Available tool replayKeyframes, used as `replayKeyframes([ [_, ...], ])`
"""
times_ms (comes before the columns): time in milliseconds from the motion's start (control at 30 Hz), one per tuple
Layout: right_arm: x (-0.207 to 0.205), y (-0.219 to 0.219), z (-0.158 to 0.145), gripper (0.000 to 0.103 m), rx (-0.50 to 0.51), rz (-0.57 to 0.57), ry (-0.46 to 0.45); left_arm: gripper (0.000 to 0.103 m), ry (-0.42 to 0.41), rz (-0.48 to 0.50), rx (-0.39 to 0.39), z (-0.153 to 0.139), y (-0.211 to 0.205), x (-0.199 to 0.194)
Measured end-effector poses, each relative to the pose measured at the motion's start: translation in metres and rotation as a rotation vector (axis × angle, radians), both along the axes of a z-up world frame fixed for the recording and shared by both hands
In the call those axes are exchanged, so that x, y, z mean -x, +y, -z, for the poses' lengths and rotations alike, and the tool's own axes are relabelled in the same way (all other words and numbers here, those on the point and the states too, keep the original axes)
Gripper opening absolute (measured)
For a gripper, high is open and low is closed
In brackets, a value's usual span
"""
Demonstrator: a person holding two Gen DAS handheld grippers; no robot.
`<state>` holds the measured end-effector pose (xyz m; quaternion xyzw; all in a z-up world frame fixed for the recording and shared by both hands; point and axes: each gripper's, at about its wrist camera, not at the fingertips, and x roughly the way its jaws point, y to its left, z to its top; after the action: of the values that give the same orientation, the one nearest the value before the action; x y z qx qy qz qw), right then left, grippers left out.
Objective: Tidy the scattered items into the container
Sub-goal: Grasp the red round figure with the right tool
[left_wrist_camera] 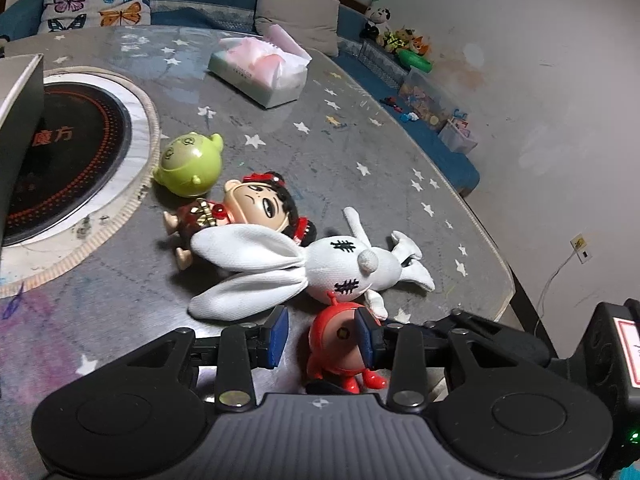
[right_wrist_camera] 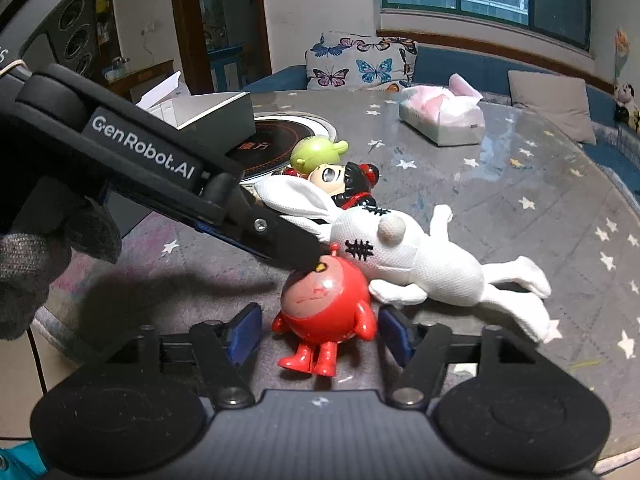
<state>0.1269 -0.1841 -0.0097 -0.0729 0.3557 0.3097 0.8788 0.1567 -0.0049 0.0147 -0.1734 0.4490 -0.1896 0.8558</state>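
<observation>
A red round toy figure (right_wrist_camera: pixel 326 312) lies on the grey star-print table (right_wrist_camera: pixel 500 184). My right gripper (right_wrist_camera: pixel 320 334) is open with its blue pads on either side of the figure, not touching. My left gripper (left_wrist_camera: pixel 323 338) is open too; its right pad (left_wrist_camera: pixel 366 336) rests against the red figure (left_wrist_camera: pixel 340 354), and its black finger reaches the toy's top in the right wrist view (right_wrist_camera: pixel 296 250). A white plush rabbit (left_wrist_camera: pixel 336 266), a black-haired doll (left_wrist_camera: pixel 256 204) and a green round toy (left_wrist_camera: pixel 188 164) lie just beyond. A grey open box (right_wrist_camera: pixel 216 114) stands at the far left.
A tissue pack (left_wrist_camera: pixel 262 70) sits at the table's far side. A round black cooktop (left_wrist_camera: pixel 68 152) is set in the table beside the box. Cushions and a blue sofa (right_wrist_camera: pixel 480 68) line the far edge; small toys sit on the bench at the right (left_wrist_camera: pixel 412 46).
</observation>
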Motion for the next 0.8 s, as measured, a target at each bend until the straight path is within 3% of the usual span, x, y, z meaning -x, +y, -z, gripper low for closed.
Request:
replayKeyframes([
  [100,0.0,0.0,0.001,0.059,-0.009,0.007,0.005,0.039,-0.001,0.004,0.011,0.0,-0.001,0.0],
  [167,0.001,0.001,0.0,0.049,-0.015,0.006,0.007,0.039,0.002,0.008,0.017,0.001,-0.001,0.0],
  [467,0.003,0.011,0.0,0.048,-0.021,-0.009,0.015,0.039,0.017,0.009,0.023,0.002,0.004,0.004],
  [800,0.001,0.05,-0.017,0.048,-0.022,-0.092,-0.024,0.039,-0.063,-0.053,-0.035,-0.023,0.039,0.023],
])
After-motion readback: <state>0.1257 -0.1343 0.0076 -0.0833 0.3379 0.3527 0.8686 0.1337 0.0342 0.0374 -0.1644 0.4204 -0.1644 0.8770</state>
